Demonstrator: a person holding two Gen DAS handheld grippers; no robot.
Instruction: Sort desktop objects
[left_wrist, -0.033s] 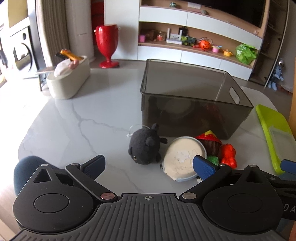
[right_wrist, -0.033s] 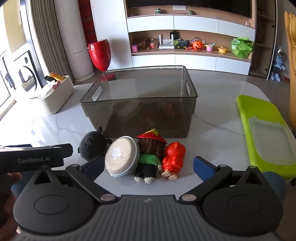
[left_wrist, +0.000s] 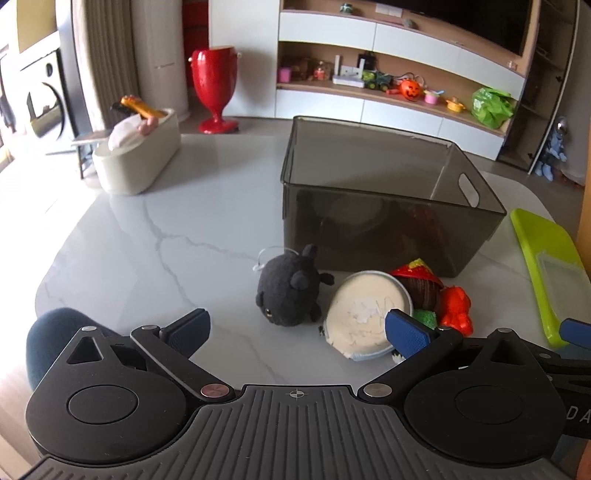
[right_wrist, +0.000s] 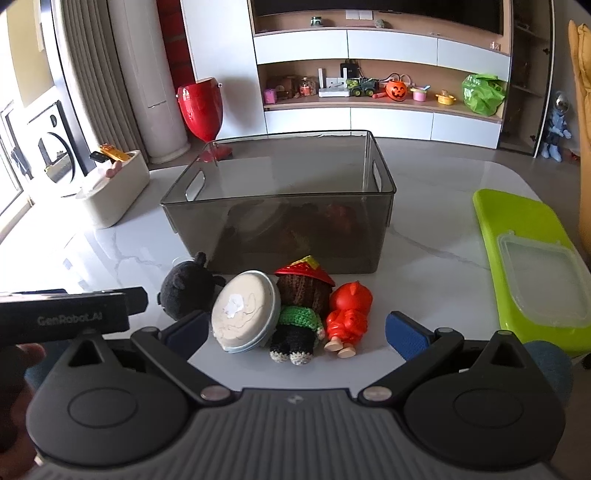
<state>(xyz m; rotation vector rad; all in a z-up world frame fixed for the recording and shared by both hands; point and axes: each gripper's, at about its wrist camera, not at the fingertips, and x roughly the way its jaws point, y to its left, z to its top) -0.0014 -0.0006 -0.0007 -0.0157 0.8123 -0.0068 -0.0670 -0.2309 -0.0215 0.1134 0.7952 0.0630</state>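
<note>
Both the left gripper (left_wrist: 297, 325) and the right gripper (right_wrist: 295, 326) are spread wide, empty. Four toys lie at the smoky bin's (right_wrist: 277, 206) six o'clock: black plush (right_wrist: 186, 290), round tin (right_wrist: 245, 312), crochet doll (right_wrist: 301, 306), red figure (right_wrist: 349, 310). The bin's contents are unclear through its tinted wall.

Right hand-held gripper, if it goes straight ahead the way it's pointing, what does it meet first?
Most likely the crocheted doll, lying between the open right hand-held gripper fingers, beside the round tin; depth is unclear.
</note>
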